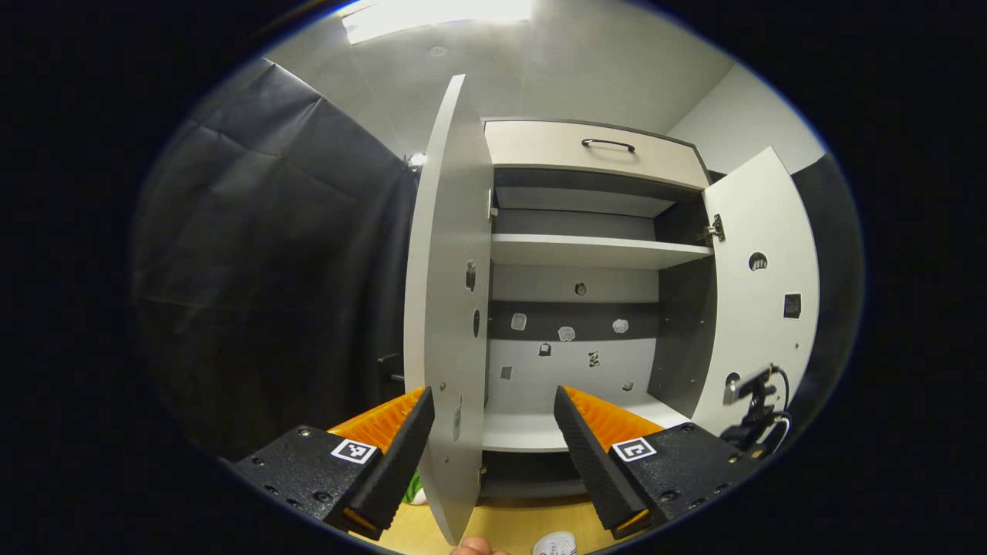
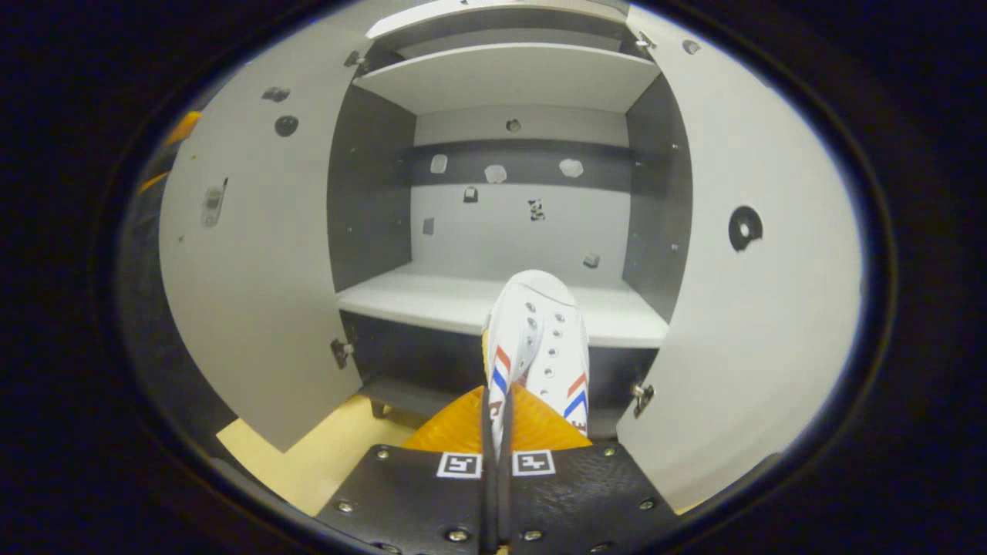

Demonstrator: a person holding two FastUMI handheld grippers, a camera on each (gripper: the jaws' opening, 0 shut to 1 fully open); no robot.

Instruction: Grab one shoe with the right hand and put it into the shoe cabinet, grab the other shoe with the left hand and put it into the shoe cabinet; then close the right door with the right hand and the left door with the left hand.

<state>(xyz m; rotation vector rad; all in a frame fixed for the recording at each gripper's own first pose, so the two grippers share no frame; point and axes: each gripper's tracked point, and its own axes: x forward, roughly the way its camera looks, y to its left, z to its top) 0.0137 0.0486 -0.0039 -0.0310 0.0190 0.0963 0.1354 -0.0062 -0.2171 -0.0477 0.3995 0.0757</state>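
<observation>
The right gripper is clamped on a white sneaker, toe toward the shoe cabinet's lower shelf ahead. The left gripper is spread apart, straddling the left door edge.

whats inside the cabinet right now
No shoe yet. The cabinet holds bare shelves, with small stickers on its back wall. The shoe is pinched in the right tongs, in front of the lower shelf. The space under that shelf is dark and hard to read.
</observation>
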